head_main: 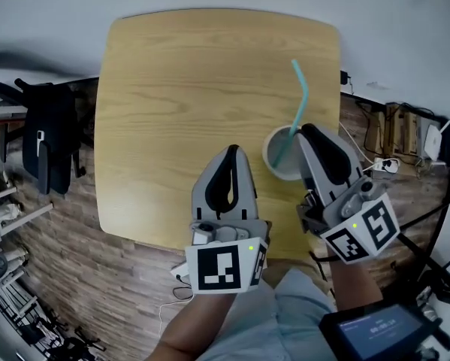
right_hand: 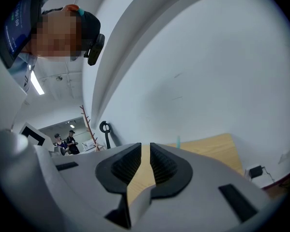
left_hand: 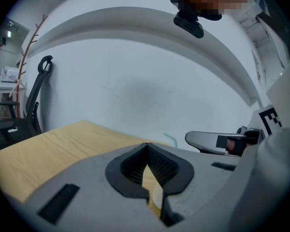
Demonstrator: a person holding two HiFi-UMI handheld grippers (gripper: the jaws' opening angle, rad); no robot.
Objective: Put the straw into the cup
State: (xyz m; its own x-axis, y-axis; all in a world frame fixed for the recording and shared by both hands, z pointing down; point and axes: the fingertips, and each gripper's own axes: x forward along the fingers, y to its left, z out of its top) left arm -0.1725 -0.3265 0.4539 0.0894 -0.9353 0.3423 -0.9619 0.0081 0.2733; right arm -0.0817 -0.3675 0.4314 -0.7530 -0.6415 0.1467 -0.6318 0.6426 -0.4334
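Note:
A grey-white cup [head_main: 283,153] stands near the right front edge of the wooden table [head_main: 179,89]. A teal bent straw [head_main: 298,100] stands in it, leaning up and to the right. My right gripper [head_main: 309,130] sits just right of the cup, its tips by the rim; in the right gripper view [right_hand: 145,146] its jaws stand a narrow gap apart with nothing between them, and the straw's top [right_hand: 178,141] shows beyond. My left gripper [head_main: 232,150] hovers left of the cup, shut and empty, its tips touching [left_hand: 145,145]. The straw's tip [left_hand: 171,139] shows past it.
A black office chair [head_main: 48,138] stands off the table's left side. Cables, plugs and a white device [head_main: 394,138] lie on the wooden floor to the right. A dark screen [head_main: 375,329] is at the bottom right. A pale wall lies beyond the table.

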